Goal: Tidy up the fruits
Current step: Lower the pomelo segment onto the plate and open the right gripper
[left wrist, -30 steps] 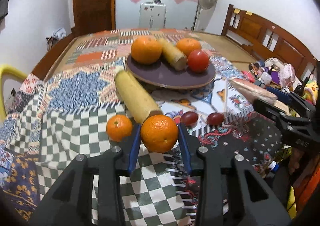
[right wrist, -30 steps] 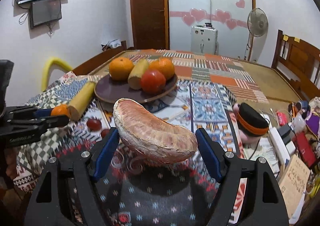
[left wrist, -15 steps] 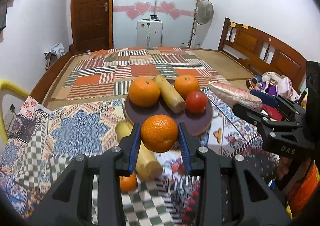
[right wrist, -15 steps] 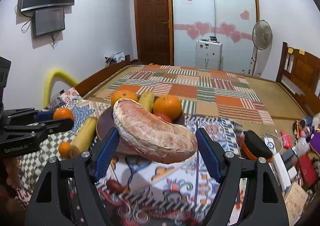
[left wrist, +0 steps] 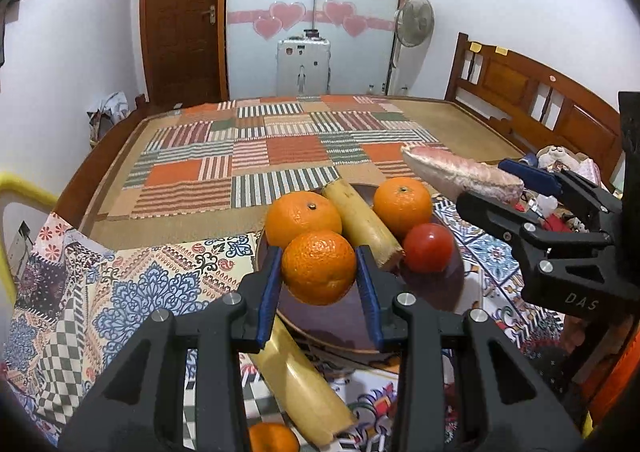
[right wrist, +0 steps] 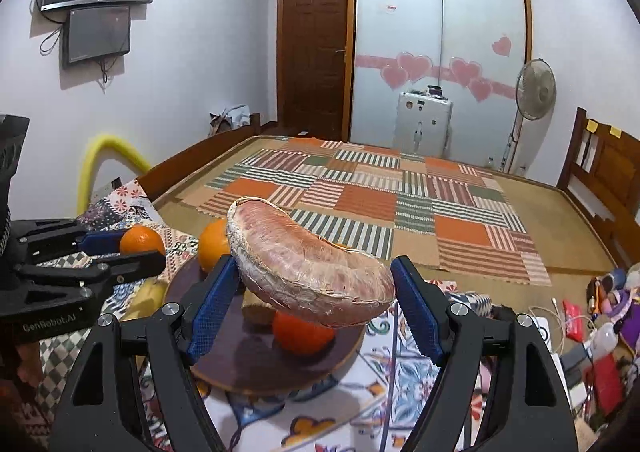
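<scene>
**Op A:** I have the left gripper (left wrist: pixel 319 278) tilted down, its blue pads pinching a mandarin (left wrist: pixel 319 266) on both sides. The fruit hangs over the near half of the dark round plate (left wrist: pixel 340 326).

**Op B:** What's ahead of your jaws?

**Op A:** Just beyond them, on the plate, sit two oranges (left wrist: pixel 303 216), a yellowish sugarcane piece (left wrist: pixel 362 223) between them, and a tomato (left wrist: pixel 428 247) to the right. Below the jaws, off the plate's near rim, lies a second sugarcane piece (left wrist: pixel 298 382), and a small mandarin (left wrist: pixel 273 437) is cut off by the bottom edge. The bare plate under my fruit is the only free room I see.

**Op B:** My right gripper (right wrist: pixel 316 302) also points downward, jaws set wide and clamped on the ends of a peeled pomelo segment (right wrist: pixel 310 276). It hovers over the plate's middle, and it hides most of what lies behind it: I see only slivers of an orange left of the jaws and red fruit beneath. Your gripper shows to my left, close by.

**Op A:** To the right of your jaws the tabletop clutter is too small for me to make out.
</scene>
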The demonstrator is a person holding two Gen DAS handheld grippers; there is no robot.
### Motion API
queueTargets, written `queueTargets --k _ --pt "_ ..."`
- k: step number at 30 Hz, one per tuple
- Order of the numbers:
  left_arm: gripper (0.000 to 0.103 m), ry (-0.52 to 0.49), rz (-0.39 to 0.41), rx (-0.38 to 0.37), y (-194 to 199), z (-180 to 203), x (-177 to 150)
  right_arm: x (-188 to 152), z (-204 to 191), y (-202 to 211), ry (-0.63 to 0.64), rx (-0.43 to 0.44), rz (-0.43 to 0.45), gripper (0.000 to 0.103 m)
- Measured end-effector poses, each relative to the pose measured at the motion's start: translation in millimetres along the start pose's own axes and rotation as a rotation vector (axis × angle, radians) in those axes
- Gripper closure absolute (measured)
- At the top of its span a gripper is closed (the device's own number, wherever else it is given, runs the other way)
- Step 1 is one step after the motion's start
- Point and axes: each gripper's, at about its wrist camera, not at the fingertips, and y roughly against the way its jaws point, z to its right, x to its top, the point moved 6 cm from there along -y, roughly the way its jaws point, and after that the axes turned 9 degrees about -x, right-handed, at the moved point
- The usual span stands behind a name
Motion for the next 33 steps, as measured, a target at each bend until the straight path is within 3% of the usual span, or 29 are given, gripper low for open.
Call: queueTargets --k 15,27,30,33 --pt "0.067 0.038 -0.156 -0.055 -45.9 -8.5 -8.2 -6.5 -7.5 -38.1 0.043 0.015 -0.121 0.027" --pt "0.066 0.068 -0.203 -0.053 -65.1 -11.3 -12.0 -10.8 -14.0 -47.8 0.084 0.017 -0.149 0.025" --pt "0.062 0.072 -0.202 -0.059 -65.6 -13.7 -11.8 -11.1 -13.0 -48.5 0.078 0.025 -0.155 0.025" --pt "0.051 0.080 -0.189 -0.066 -62.0 -17.0 -11.2 -11.3 -11.4 -48.5 0.063 0.038 -0.162 0.025"
